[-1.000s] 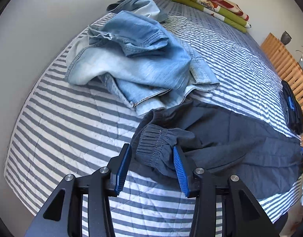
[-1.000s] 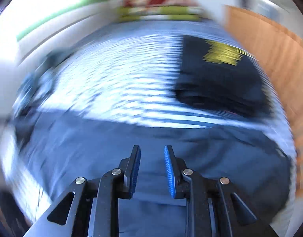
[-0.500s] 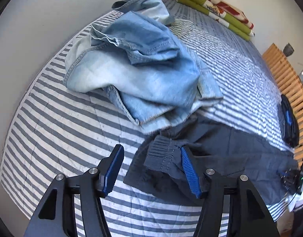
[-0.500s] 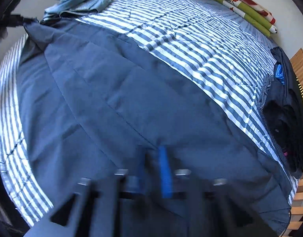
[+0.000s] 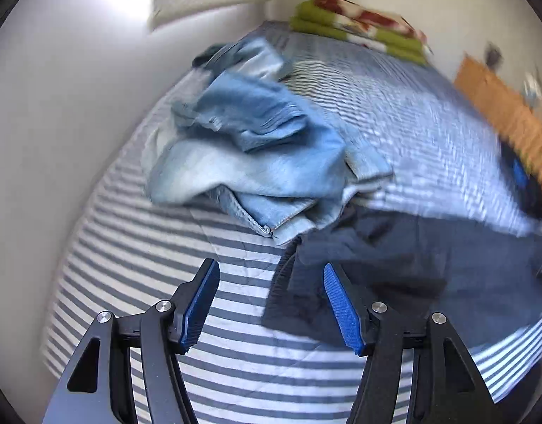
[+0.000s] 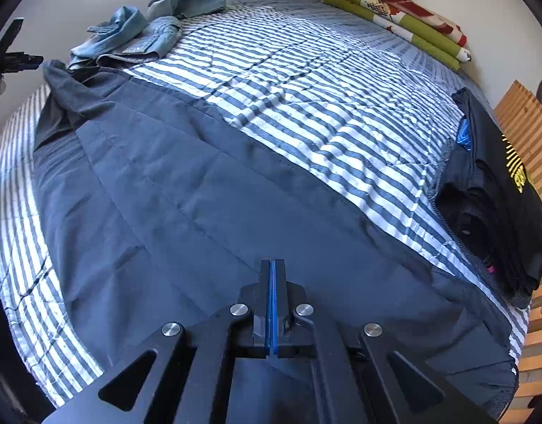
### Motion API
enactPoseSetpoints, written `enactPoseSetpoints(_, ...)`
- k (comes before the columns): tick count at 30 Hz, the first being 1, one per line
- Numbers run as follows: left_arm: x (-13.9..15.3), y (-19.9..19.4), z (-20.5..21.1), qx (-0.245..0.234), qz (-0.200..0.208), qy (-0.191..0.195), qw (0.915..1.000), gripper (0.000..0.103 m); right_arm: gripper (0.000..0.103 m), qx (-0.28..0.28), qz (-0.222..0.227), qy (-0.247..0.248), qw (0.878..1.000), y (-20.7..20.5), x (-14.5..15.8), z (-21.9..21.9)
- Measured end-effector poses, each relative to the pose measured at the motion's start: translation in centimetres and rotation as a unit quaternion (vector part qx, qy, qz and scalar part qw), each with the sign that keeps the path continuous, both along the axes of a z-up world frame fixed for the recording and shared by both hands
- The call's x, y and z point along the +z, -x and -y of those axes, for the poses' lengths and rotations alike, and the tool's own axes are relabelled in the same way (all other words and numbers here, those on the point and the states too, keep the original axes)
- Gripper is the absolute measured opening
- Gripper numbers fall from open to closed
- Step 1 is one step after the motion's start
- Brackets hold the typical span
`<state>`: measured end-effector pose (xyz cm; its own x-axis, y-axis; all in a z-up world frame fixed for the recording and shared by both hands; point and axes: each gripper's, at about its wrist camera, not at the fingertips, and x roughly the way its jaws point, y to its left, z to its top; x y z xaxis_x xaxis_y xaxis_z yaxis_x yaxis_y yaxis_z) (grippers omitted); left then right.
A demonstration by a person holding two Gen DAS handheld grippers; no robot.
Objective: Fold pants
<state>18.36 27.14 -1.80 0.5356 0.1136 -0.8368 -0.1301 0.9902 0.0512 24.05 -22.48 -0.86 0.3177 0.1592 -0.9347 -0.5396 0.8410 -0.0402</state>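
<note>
step: laying out dark pants (image 6: 186,212) on striped bed (image 6: 306,106) | left gripper (image 5: 271,304): jaws just widened, empty, cuff (image 5: 306,282) seemingly ahead, blurred | right gripper (image 6: 272,300): closed above pants | next: grip and fold

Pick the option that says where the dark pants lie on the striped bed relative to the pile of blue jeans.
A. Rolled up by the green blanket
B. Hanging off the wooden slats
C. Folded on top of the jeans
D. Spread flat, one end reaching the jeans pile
D: the dark pants lie spread across the striped bed, their far end reaching the jeans pile.
</note>
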Motion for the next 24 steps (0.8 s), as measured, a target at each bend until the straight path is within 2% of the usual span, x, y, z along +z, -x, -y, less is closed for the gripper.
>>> enactPoseSetpoints(3,-0.6,-0.5,3.4,-0.057,-0.023,-0.075,0.9953,0.065,0.009,0.015,-0.008,-0.006,1.0,0.1,-0.1,-0.3)
enactPoseSetpoints(5,-1.5,-1.9,4.8,-0.081,-0.041,-0.095,0.9913,0.065,0.021,0.027,-0.011,-0.011,1.0,0.1,0.0,-0.7)
enactPoseSetpoints(9,-3.5,-4.9,5.9,-0.092,-0.058,-0.135,0.9849,0.065,0.029,0.07,-0.027,-0.005,0.997,0.8,-0.3,-2.0)
enactPoseSetpoints(12,-4.9,-6.6,5.9,-0.099,-0.075,-0.134,0.9831,0.064,0.03,0.092,-0.022,0.025,0.995,1.1,-1.0,-2.6)
enactPoseSetpoints(14,-5.8,-7.4,6.1,-0.107,-0.088,-0.138,0.9807,0.049,0.031,0.09,-0.024,0.035,0.995,0.5,-1.7,-2.5)
enactPoseSetpoints(15,-6.2,-7.7,6.2,-0.112,-0.097,-0.141,0.9789,0.035,0.031,0.088,-0.028,0.035,0.995,0.2,-1.9,-2.4)
enactPoseSetpoints(18,-7.1,-8.2,6.4,-0.119,-0.102,-0.144,0.9771,0.032,0.031,0.095,-0.025,0.029,0.995,-0.6,-1.7,-2.1)
enactPoseSetpoints(21,-7.4,-8.8,6.4,-0.118,-0.103,-0.139,0.9778,0.032,0.033,0.133,-0.052,0.044,0.989,-0.6,-2.8,-3.0)
enactPoseSetpoints(24,-6.8,-9.2,6.3,-0.112,-0.089,-0.13,0.9812,0.034,0.032,0.145,-0.051,0.072,0.986,-0.5,-3.9,-3.8)
